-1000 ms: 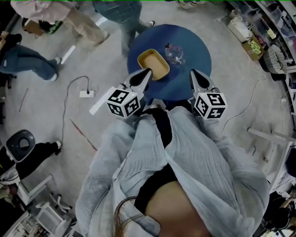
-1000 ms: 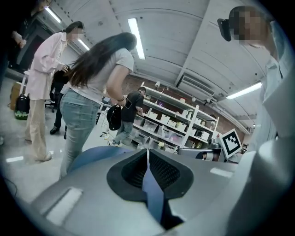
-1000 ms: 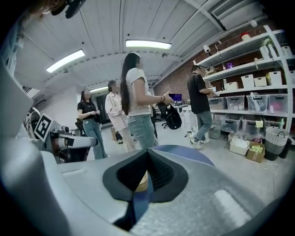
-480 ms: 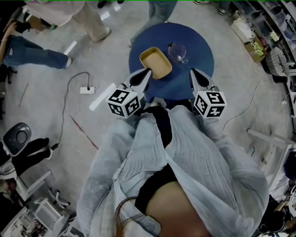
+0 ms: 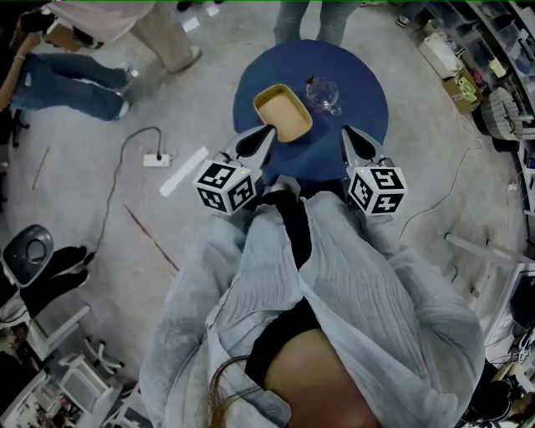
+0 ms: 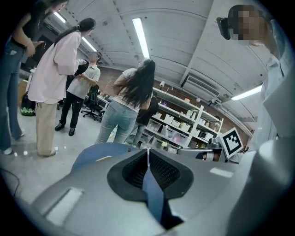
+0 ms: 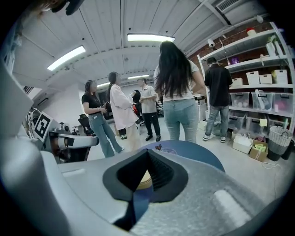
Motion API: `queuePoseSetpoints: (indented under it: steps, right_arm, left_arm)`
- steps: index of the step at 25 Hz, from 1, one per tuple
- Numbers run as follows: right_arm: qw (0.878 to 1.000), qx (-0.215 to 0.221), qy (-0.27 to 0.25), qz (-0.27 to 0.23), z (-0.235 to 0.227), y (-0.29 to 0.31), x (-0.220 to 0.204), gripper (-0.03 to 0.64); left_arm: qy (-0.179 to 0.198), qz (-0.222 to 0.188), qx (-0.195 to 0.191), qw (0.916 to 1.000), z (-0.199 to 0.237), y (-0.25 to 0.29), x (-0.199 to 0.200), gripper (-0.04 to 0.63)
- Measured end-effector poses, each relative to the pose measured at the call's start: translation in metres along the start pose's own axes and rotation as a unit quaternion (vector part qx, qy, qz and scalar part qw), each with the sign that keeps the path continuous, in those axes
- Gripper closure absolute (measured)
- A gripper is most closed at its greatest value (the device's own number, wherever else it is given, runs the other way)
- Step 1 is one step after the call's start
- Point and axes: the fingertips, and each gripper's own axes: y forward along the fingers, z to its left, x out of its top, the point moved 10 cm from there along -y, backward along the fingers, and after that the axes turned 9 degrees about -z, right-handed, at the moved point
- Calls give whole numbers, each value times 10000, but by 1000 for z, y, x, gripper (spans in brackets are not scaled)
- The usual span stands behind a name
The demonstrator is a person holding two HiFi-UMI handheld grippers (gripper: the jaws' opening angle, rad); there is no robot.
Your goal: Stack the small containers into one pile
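A yellow rectangular container (image 5: 283, 114) sits on the near left part of the round blue table (image 5: 359, 113). A small clear container (image 5: 322, 94) stands to its right, apart from it. My left gripper (image 5: 265, 133) is shut and empty, its tips at the table's near edge just short of the yellow container. My right gripper (image 5: 350, 135) is shut too, over the near right edge. In the left gripper view the jaws (image 6: 148, 153) meet with nothing between them. In the right gripper view the shut jaws (image 7: 148, 156) point at the yellow container (image 7: 144, 180), with the clear container (image 7: 164, 149) beyond.
A person (image 5: 311, 18) stands right behind the table, and others (image 5: 79, 79) stand at the far left. A power strip (image 5: 156, 159) with its cable and a white strip (image 5: 184, 171) lie on the floor to the left. Shelves and boxes (image 5: 451, 63) line the right side.
Both grippers have stayed shut and almost still. The people behind the table have shifted, and the table sits slightly higher in the head view.
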Motion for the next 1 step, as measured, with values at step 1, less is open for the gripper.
queuePoseSetpoints:
  steps: [1]
  right_arm:
    - [10000, 3, 0, -2, 1, 1, 0, 615]
  left_arm:
    - [-2, -4, 3, 10000, 1, -1, 0, 578]
